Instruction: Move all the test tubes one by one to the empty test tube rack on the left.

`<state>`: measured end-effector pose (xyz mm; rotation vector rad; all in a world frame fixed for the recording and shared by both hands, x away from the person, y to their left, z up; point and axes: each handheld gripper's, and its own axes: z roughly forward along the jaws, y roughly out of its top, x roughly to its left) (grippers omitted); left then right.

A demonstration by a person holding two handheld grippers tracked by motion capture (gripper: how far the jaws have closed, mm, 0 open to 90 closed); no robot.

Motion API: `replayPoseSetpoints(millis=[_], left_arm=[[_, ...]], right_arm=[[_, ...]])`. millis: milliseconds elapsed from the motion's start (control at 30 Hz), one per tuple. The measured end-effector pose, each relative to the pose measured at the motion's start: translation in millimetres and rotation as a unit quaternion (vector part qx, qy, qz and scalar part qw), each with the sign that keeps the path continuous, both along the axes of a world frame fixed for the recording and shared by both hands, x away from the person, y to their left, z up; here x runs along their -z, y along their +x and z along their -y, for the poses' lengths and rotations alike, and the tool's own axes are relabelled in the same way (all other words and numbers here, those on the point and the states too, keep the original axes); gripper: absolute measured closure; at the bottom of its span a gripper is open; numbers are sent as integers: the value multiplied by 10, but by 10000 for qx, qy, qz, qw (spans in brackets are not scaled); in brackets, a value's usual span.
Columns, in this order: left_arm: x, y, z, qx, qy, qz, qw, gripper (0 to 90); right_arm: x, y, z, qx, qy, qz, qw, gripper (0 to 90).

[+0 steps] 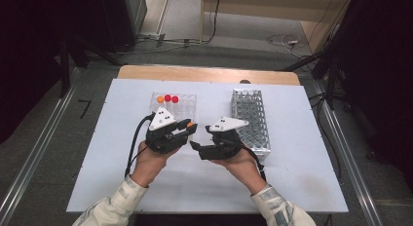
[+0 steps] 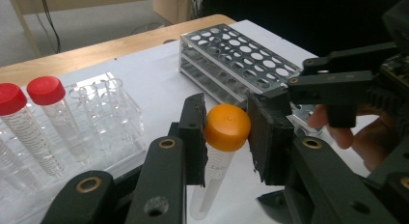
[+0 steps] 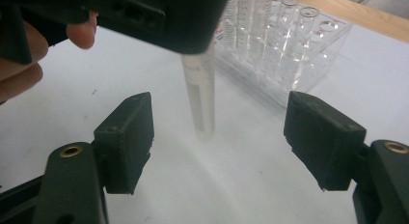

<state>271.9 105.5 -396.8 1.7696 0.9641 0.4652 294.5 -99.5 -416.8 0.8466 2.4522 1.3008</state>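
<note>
A white table stands on a grey floor, with a clear rack holding red- and orange-capped tubes and a metal rack to its right. The left gripper pinches an orange-capped tube by its cap, hanging upright above the table between the racks. The right gripper is spread wide, the tube's body beyond its jaws, untouched.

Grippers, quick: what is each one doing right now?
Left gripper: shut on the orange-capped clear plastic tube.
Right gripper: open, holding nothing; that tube hangs between its jaws untouched.
</note>
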Motion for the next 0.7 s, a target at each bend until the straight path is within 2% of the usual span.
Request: replayPoseSetpoints(millis=[333,700], left_arm=[[-6,22,-52,-98,-5,-29,9999,696],[-22,64,-163,-262,-63,-29,9996,696]], right_arm=[[-11,-82,244,153,16,38,9999,247],[34,-98,497,367,37,80,9993,247]])
